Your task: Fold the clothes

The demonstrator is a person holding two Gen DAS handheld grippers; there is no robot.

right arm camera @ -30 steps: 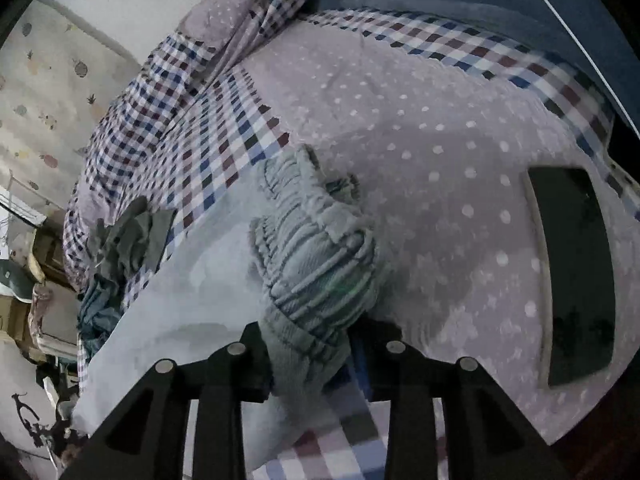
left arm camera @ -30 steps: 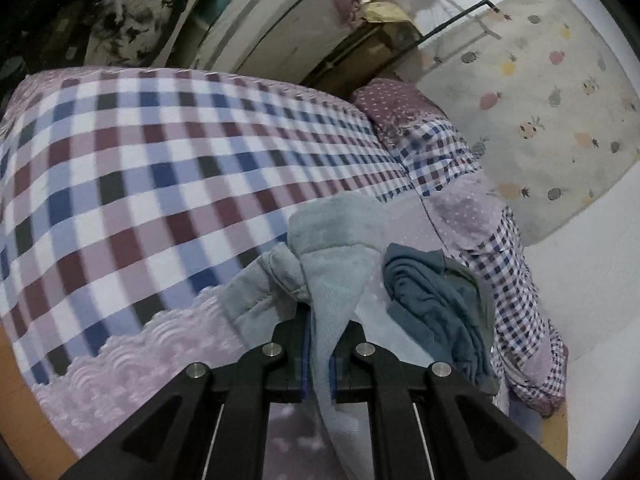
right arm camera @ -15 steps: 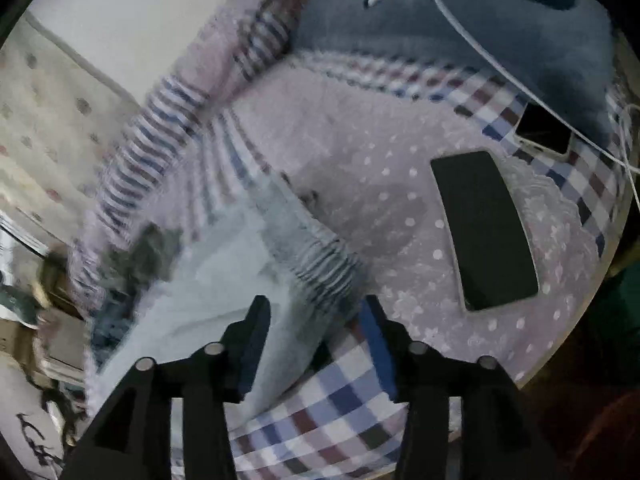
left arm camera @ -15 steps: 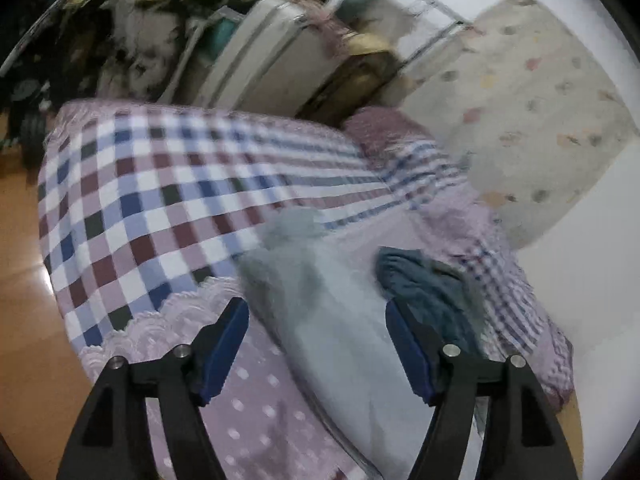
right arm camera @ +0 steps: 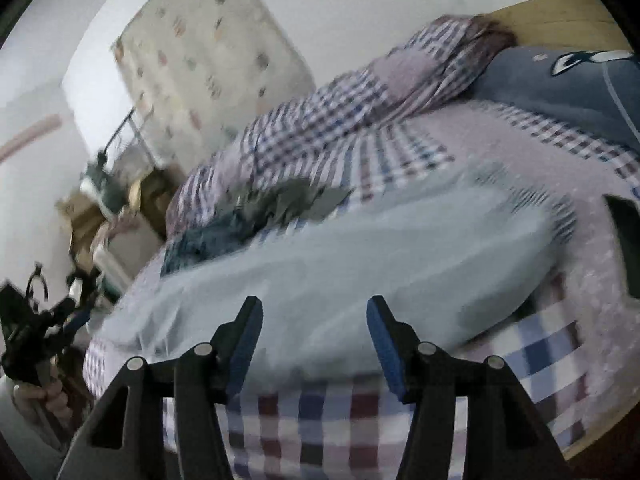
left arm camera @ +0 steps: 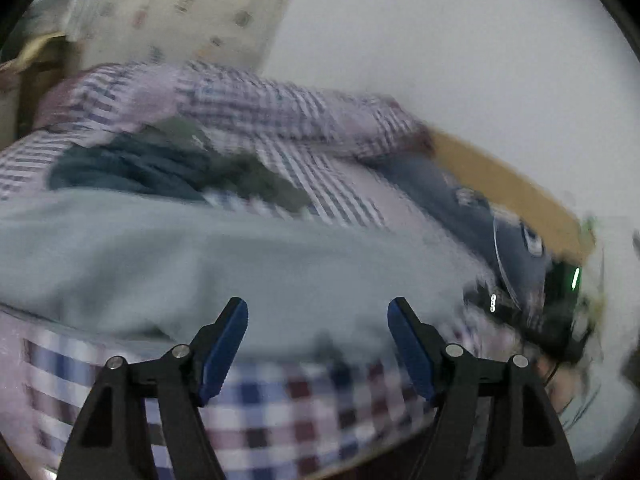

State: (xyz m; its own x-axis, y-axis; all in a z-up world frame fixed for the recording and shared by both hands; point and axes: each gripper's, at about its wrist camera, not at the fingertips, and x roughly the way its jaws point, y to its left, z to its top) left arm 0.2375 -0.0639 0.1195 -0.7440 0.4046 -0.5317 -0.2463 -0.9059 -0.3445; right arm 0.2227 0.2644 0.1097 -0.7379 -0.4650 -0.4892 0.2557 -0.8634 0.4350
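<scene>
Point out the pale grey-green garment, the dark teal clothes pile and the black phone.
Pale grey-green garment (right arm camera: 360, 264): right wrist view, middle.
Dark teal clothes pile (left arm camera: 132, 168): left wrist view, centre.
Black phone (right arm camera: 628, 248): right wrist view, visible edge.

left gripper (left arm camera: 318, 312) wide open, nothing between blue pads, hanging over pale grey garment (left arm camera: 224, 256) spread on checked bedspread (left arm camera: 280, 408). dark teal clothes pile (left arm camera: 132, 168) behind. everything pretty blurry tbh

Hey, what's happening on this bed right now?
A person is folding clothes with a handheld tool in each hand. The light grey garment lies spread flat across the checked bedspread. The left tool is open and holds nothing; the right tool's jaws are opening, also empty. A dark pile of clothes waits behind.
</scene>
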